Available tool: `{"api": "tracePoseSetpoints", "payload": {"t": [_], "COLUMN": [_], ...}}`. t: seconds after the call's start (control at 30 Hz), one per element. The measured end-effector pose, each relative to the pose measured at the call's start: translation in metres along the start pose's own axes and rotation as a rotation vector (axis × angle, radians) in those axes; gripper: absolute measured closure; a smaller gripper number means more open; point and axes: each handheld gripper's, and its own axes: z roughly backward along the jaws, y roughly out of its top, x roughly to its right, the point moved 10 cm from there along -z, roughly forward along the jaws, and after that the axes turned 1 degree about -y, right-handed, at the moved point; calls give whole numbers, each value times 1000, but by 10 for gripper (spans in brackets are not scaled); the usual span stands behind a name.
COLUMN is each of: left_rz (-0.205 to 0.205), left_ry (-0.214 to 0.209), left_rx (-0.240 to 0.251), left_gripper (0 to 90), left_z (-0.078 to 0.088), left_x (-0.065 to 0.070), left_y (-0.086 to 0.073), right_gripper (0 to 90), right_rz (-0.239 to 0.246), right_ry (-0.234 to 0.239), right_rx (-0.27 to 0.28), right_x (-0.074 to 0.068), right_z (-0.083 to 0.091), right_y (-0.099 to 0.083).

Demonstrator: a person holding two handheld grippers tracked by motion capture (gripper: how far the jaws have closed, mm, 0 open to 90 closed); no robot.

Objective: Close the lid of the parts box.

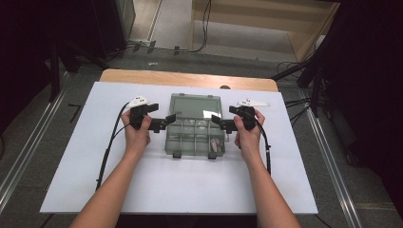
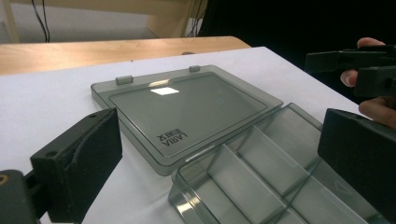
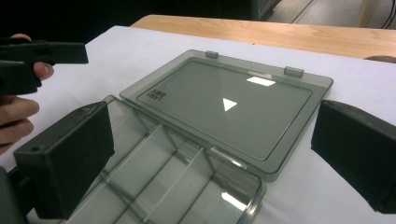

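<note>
A smoky clear plastic organizer box (image 1: 196,124) lies open at the middle of the white table top (image 1: 180,185). Its lid (image 2: 187,107) (image 3: 224,107) rests flat on the far side. The divided tray (image 2: 261,172) (image 3: 159,186) sits nearer me, with small pale items in it that are too small to make out. My left gripper (image 1: 166,122) (image 2: 219,158) is open, its jaws at the tray's left edge. My right gripper (image 1: 219,123) (image 3: 210,158) is open at the tray's right edge. Neither holds anything. Each gripper view also shows the other hand's gripper farther off.
A wooden strip (image 1: 185,78) runs along the table's far edge. Cables (image 1: 107,147) trail from both grippers across the white surface. Beyond the table are a wooden shelf unit (image 1: 266,23), floor cables and dark stands at both sides.
</note>
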Motion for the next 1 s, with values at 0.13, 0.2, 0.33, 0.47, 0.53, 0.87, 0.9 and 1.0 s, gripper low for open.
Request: {"api": "tracePoseSetpoints", "payload": {"t": [0.13,0.2,0.33,0.47,0.53,0.87,0.9,1.0], "left_rz": [32,43,61,97,113,198,203,217], "left_ry": [8,12,28,50,56,92,96,97], "left_rx": [-10,-16,-35,-55,-76,-144,-151,-168], "left_gripper": [31,33,57,126,156,298,298,305], "left_z": [-7,-10,-17,-24,-28,-43,-43,-45], "left_x": [-6,-9,-14,-20,-22,-32,-33,-33], "left_y": [0,0,2,2,0,-13,-14,-18], "right_gripper": [0,0,0,0,0,148,169,232], "right_rz": [-24,-34,-52,-91,-112,-178,-185,-191], "right_ry": [-7,-7,5,29,41,-6,-12,-27], "right_rx": [-13,-22,-40,-55,-69,-113,-125,-145], "right_x": [9,13,17,20,23,35,36,40], "right_z": [-6,-8,-13,-20,-24,-38,-39,-43], "right_y": [1,1,-1,-5,-7,-10,-12,-18]}}
